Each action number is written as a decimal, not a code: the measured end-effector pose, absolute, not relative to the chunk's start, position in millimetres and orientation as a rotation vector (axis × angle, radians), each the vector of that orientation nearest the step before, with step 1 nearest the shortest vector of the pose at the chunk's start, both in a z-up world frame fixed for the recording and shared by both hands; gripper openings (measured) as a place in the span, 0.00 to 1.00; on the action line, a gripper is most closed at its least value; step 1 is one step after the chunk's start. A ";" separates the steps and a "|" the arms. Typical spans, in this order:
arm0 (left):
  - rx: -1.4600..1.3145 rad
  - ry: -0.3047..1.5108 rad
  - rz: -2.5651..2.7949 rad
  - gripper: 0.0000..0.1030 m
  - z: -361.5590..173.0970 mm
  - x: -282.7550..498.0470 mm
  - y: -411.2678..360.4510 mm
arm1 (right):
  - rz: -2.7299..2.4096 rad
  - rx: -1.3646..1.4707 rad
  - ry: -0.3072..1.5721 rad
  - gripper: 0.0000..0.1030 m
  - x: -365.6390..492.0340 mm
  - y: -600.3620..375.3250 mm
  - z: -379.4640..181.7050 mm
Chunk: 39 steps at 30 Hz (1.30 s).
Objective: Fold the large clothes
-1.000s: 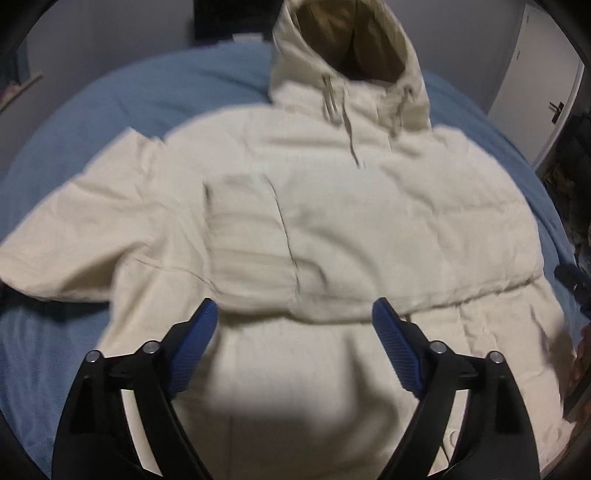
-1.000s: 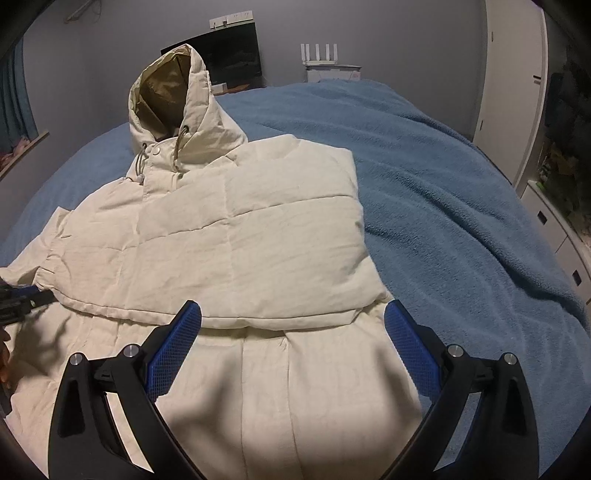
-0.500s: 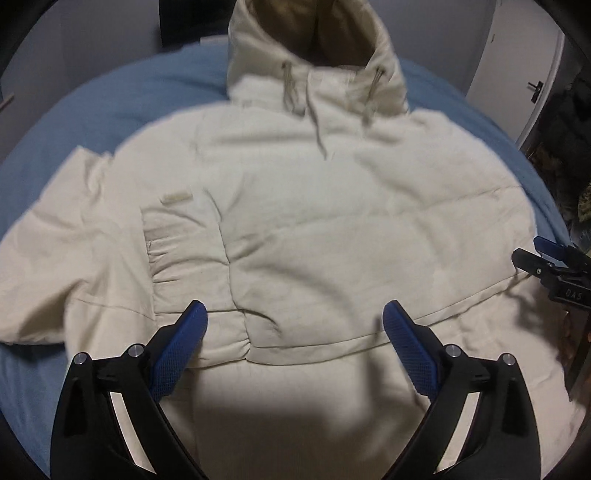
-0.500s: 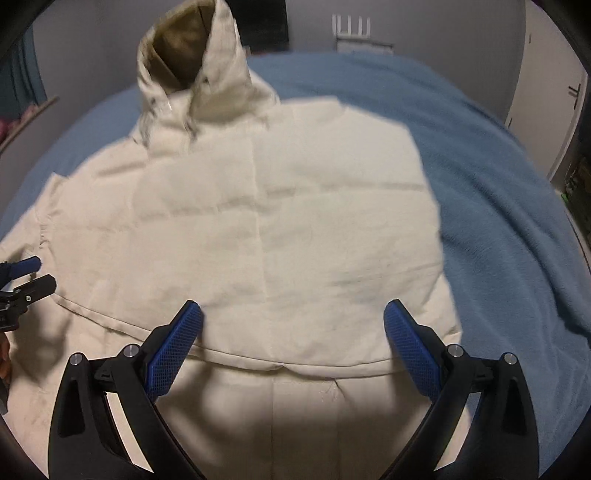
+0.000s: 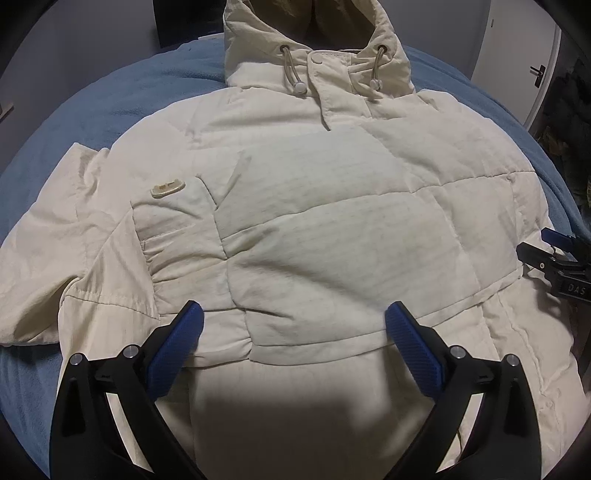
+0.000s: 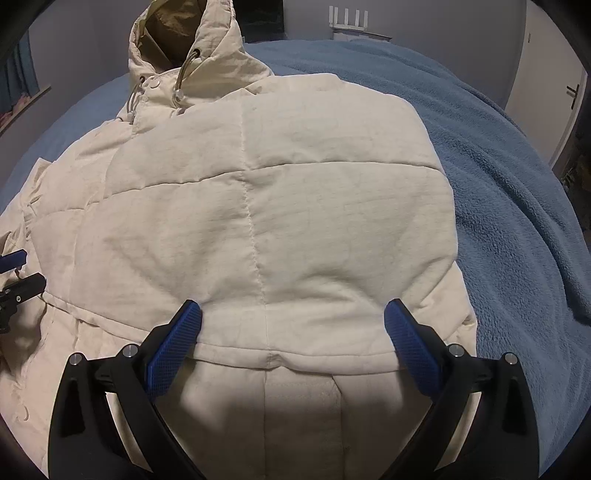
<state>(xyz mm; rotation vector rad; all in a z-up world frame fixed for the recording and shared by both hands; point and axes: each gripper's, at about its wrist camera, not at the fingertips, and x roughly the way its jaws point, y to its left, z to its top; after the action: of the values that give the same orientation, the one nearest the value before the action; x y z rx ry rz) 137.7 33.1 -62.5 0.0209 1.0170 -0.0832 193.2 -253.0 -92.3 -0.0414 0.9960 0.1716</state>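
Bed: blue fleece blanket, clear from 12 to 3 o'clock of my right view.
Jacket: cream puffer, flat across the bed, hood at 12; I judge it light, soft, springy, slippery.
Hold: I'd take the folded lower edge, near both tools.
Left tool: jaws just spread wide, nothing between.
Right tool: wide, empty.
Obstacles: only the drawcords.
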 end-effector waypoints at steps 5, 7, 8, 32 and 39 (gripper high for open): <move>0.028 1.004 -0.082 0.93 -59.5 135.6 32.9 | 0.147 -0.038 0.948 0.93 181.9 -253.5 -79.6; 0.030 0.981 -0.073 0.93 -56.7 134.9 32.7 | 0.150 -0.004 0.897 0.93 178.5 -258.0 -72.3; 0.032 0.955 -0.061 0.93 -52.8 134.5 33.4 | 0.147 0.021 0.868 0.93 179.9 -260.7 -67.3; 0.084 0.990 -0.038 0.94 -69.6 158.3 31.7 | 0.084 -0.021 0.996 0.93 203.5 -251.3 -91.2; 0.145 0.975 0.070 0.94 -46.2 142.2 44.0 | 0.048 -0.007 1.008 0.93 192.9 -243.7 -73.4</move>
<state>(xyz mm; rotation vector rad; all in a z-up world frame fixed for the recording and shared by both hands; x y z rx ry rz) 142.2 44.0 -46.2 0.1447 0.9751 0.0703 192.9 -243.7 -73.4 -0.0068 1.0078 0.0480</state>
